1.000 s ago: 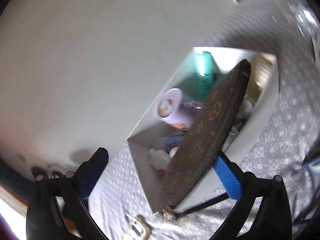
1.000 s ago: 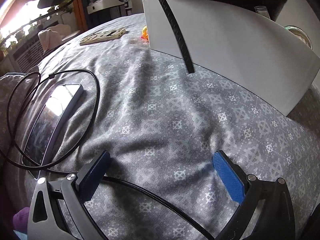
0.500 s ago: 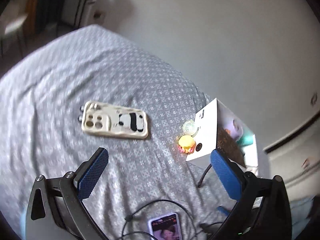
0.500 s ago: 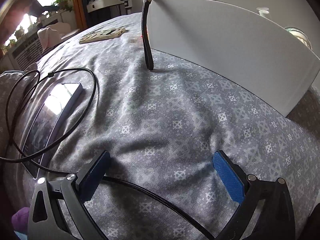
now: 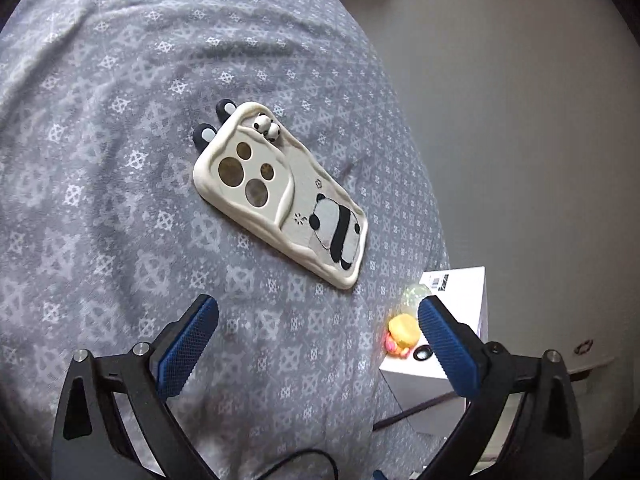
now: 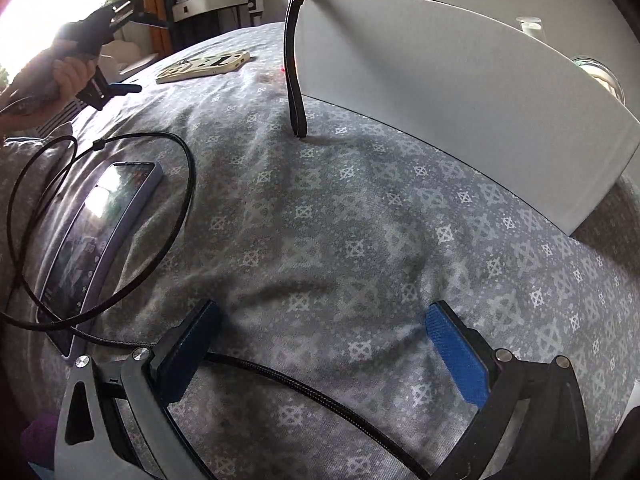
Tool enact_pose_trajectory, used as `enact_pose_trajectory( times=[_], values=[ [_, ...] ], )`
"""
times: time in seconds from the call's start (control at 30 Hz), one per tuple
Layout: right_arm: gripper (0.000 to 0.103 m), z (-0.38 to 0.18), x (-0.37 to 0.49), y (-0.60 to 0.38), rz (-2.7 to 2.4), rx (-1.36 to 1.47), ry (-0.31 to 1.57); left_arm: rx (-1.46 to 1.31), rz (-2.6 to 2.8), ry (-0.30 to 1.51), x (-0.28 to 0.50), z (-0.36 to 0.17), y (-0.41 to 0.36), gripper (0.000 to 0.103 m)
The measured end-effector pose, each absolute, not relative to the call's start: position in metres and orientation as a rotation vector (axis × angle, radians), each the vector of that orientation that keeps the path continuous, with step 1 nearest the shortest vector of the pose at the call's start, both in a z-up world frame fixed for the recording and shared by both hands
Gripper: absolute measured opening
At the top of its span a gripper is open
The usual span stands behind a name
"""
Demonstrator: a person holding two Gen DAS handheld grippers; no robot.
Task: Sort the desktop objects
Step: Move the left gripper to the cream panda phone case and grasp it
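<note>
A cream panda phone case (image 5: 280, 200) lies flat on the grey patterned bedspread (image 5: 120, 240). My left gripper (image 5: 318, 306) hovers just short of it, its jaws wide and closing, nothing between them. A yellow toy (image 5: 402, 330) and a clear ball (image 5: 412, 296) sit against the white box (image 5: 452, 320). The right gripper (image 6: 320, 312) stands open low over the bedspread, nothing between its fingers. The right wrist view shows the box (image 6: 440, 80) with a black pouch strap (image 6: 294, 72) hanging over its corner.
A phone (image 6: 92, 232) lies screen up at the left, ringed by a black cable (image 6: 160, 248) that runs under my right gripper's left finger. A hand (image 6: 68, 76) holds the left gripper at the far left. A grey wall (image 5: 520, 140) borders the bed.
The brown pouch dropped into the white box, its strap left hanging outside. My left gripper swung away from the box, rolled over and came down close to the panda case. The right gripper stayed still.
</note>
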State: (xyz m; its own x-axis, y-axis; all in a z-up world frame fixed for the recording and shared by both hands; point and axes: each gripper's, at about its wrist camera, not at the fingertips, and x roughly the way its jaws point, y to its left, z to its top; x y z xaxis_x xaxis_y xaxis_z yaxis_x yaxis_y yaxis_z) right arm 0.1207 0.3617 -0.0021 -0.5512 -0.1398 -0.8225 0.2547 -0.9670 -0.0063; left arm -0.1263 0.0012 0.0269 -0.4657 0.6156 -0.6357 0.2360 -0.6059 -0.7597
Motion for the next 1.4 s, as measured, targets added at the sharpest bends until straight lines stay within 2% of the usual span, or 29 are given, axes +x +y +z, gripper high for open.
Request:
enact_pose_trajectory(
  times=[0.1, 0.3, 0.37, 0.4, 0.43, 0.47, 0.5, 0.6, 0.67, 0.7, 0.73, 0.87, 0.97, 1.1, 1.17, 1.2, 1.23, 1.3, 1.4],
  values=[
    [0.103, -0.002, 0.121, 0.362, -2.578, 1.350, 0.183, -1.451, 2.190, -1.210, -0.141, 0.014, 0.015, 0.086],
    [0.103, -0.002, 0.121, 0.361, -2.578, 1.350, 0.183, -1.333, 2.284, -1.236, -0.170, 0.008, 0.022, 0.082],
    [0.103, -0.002, 0.122, 0.360, -2.579, 1.350, 0.183, -1.302, 2.298, -1.259, -0.186, 0.007, 0.018, 0.074],
    [0.103, -0.002, 0.122, 0.359, -2.579, 1.350, 0.183, -1.299, 2.306, -1.258, -0.194, 0.007, 0.016, 0.066],
    [0.103, -0.002, 0.121, 0.359, -2.579, 1.350, 0.184, -1.293, 2.318, -1.246, -0.202, 0.007, 0.014, 0.050],
    [0.103, -0.002, 0.122, 0.359, -2.579, 1.350, 0.185, -1.302, 2.318, -1.218, -0.211, 0.007, 0.014, 0.039],
    [0.103, -0.002, 0.122, 0.359, -2.579, 1.349, 0.185, -1.327, 2.302, -1.180, -0.223, 0.005, 0.015, 0.020],
    [0.103, -0.003, 0.121, 0.357, -2.579, 1.349, 0.187, -1.335, 2.244, -1.124, -0.245, 0.002, 0.021, 0.017],
    [0.103, -0.003, 0.121, 0.356, -2.579, 1.348, 0.186, -1.339, 2.213, -1.086, -0.254, 0.002, 0.026, 0.010],
    [0.103, -0.003, 0.121, 0.355, -2.579, 1.348, 0.185, -1.341, 2.198, -1.044, -0.258, 0.003, 0.030, 0.001],
    [0.103, -0.003, 0.121, 0.354, -2.578, 1.347, 0.185, -1.340, 2.189, -0.985, -0.261, 0.006, 0.036, 0.000],
    [0.103, -0.003, 0.121, 0.353, -2.579, 1.347, 0.185, -1.283, 2.159, -0.758, -0.262, 0.032, 0.051, 0.000],
    [0.103, -0.003, 0.121, 0.353, -2.578, 1.346, 0.184, -1.252, 2.140, -0.709, -0.252, 0.054, 0.044, 0.000],
    [0.103, -0.005, 0.119, 0.350, -2.578, 1.348, 0.192, -1.343, 2.174, -0.674, -0.252, 0.064, 0.040, 0.002],
    [0.103, -0.005, 0.119, 0.348, -2.579, 1.349, 0.196, -1.339, 2.192, -0.665, -0.256, 0.072, 0.053, 0.015],
    [0.103, -0.005, 0.119, 0.347, -2.580, 1.350, 0.198, -1.344, 2.202, -0.628, -0.260, 0.074, 0.065, 0.029],
    [0.103, -0.005, 0.120, 0.346, -2.581, 1.350, 0.201, -1.363, 2.211, -0.577, -0.261, 0.077, 0.078, 0.055],
    [0.103, -0.006, 0.119, 0.343, -2.582, 1.351, 0.205, -1.396, 2.209, -0.545, -0.265, 0.079, 0.100, 0.087],
    [0.103, -0.006, 0.121, 0.346, -2.581, 1.349, 0.204, -1.378, 2.157, -0.678, -0.280, 0.078, 0.124, 0.092]
  ],
)
